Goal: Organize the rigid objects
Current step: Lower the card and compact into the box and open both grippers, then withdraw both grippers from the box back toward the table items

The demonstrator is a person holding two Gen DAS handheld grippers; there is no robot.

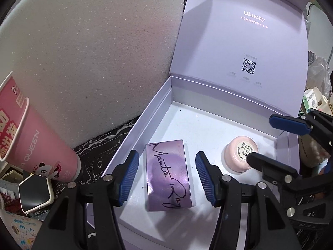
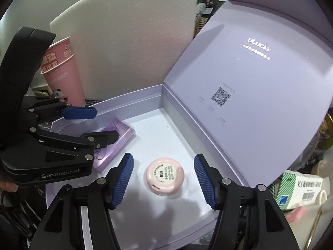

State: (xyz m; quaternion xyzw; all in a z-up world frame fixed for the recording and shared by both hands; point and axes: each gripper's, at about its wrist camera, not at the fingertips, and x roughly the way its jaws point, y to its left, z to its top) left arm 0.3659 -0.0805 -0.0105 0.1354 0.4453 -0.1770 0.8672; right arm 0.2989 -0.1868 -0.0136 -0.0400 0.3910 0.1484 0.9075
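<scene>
1. From the left wrist camera I see my left tool (image 1: pixel 167 177) standing open over the open lilac cardboard gift box (image 1: pixel 145 123). Its blue ribbed pads sit on either side of the flat purple rectangular packet with black handwriting (image 1: pixel 168 175), with clear gaps on both sides — nothing is gripped.
2. That packet lies flat on the white floor of the box, near the left wall. To its right, apart from it, rests the round pale-pink compact with a printed label (image 1: pixel 239 156).
3. The right tool (image 1: pixel 268 139) reaches in from the right edge, one finger above the compact and one in front of it.
4. The box lid (image 1: pixel 239 41) stands upright at the back. Left of the box I see a white foam board (image 1: pixel 87 52), stacked pink paper cups (image 1: pixel 37 145) and a phone in a cream case (image 1: pixel 34 193) on the dark marbled desk (image 1: pixel 112 135).
5. From the right wrist camera my right tool (image 2: pixel 164 179) is open too, pads well clear on both sides of the pink compact (image 2: pixel 165 176), which lies label-up on the box floor (image 2: pixel 183 137).
6. The left tool (image 2: pixel 100 123) comes in from the left — its lower finger crosses above the purple packet (image 2: pixel 122 133), jaws spread.
7. A green-and-white carton (image 2: pixel 299 189) lies outside the box at the right.
</scene>
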